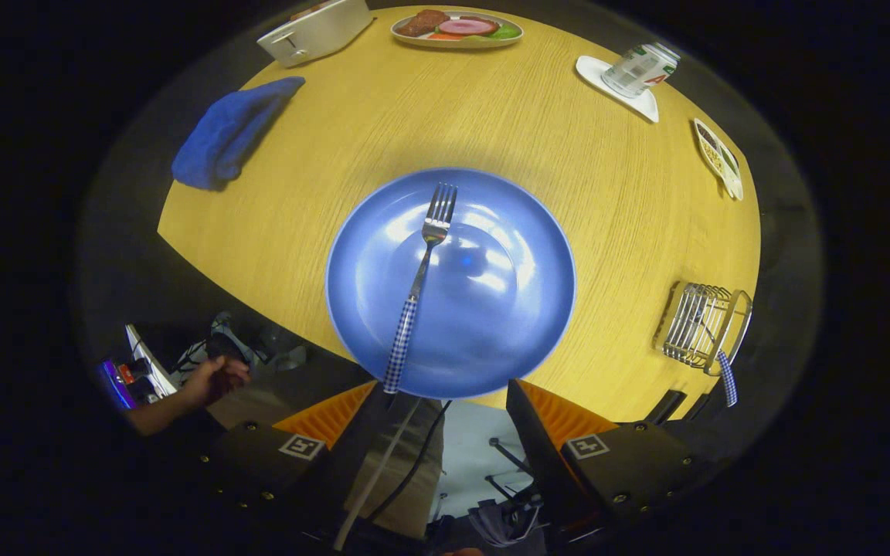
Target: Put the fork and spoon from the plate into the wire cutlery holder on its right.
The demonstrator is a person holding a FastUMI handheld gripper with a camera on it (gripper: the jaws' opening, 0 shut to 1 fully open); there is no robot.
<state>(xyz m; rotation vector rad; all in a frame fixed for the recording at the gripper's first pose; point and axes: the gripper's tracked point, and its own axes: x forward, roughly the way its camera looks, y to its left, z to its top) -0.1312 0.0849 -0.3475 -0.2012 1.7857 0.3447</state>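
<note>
A blue plate (491,309) lies on the yellow wooden table just ahead of my fingers. A fork (419,279) with a blue checked handle lies across it, tines pointing away, handle end over the near rim by my left finger. The wire cutlery holder (698,323) stands to the plate's right, and a blue checked handle (727,378) sticks out of it. My gripper (446,398) hovers above the plate's near edge, fingers wide apart, nothing between them.
A blue cloth (230,133) lies far left, a white toaster (315,31) behind it. A plate of food (456,29) sits at the far edge, a can on a white coaster (636,71) and a small dish (717,157) to the right. A person's hand (213,380) is below left.
</note>
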